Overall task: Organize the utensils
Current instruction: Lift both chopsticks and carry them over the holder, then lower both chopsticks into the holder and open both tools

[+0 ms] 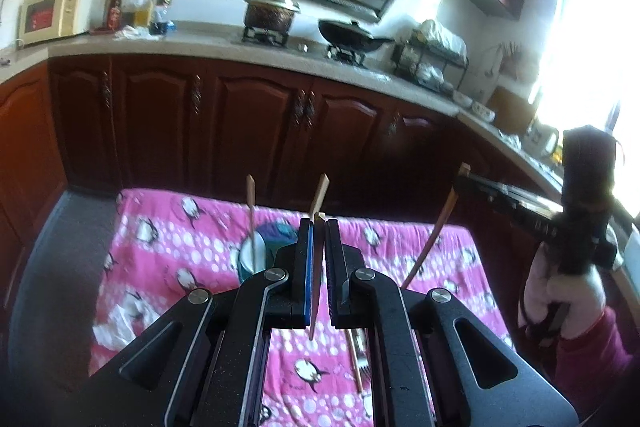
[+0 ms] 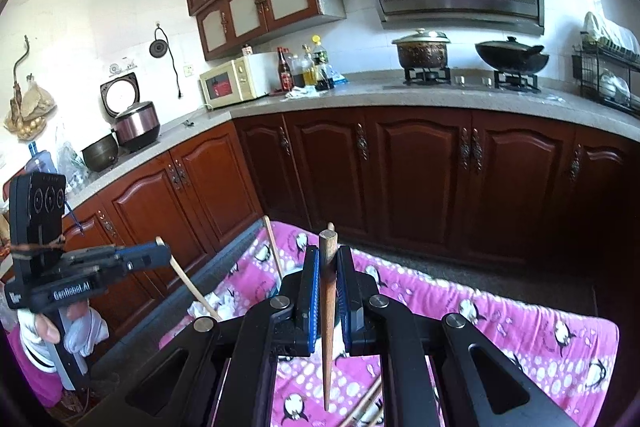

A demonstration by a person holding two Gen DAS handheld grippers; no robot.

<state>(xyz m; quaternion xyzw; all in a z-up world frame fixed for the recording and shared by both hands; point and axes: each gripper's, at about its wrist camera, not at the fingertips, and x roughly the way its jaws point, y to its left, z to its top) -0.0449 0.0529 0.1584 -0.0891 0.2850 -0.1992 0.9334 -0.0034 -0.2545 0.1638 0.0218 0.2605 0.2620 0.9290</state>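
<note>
My left gripper [image 1: 318, 223] is shut on a light wooden chopstick [image 1: 317, 279] that stands nearly upright between its pads, above a pink penguin-print cloth [image 1: 432, 259]. Just left of it a teal and white cup [image 1: 252, 259] holds one upright chopstick [image 1: 251, 211]. My right gripper [image 2: 328, 251] is shut on a dark brown chopstick [image 2: 329, 311], also nearly upright. The left wrist view shows the right gripper [image 1: 460, 183] at the right with that dark chopstick [image 1: 430, 239] slanting down. In the right wrist view the left gripper [image 2: 164, 253] holds its light chopstick [image 2: 192, 287] at the left.
More loose chopsticks [image 1: 356, 359] lie on the cloth under the grippers. Crumpled white tissue [image 1: 120, 323] sits at the cloth's left edge. Dark wooden cabinets [image 2: 420, 179] and a counter with pot, wok, microwave and bottles run behind the cloth.
</note>
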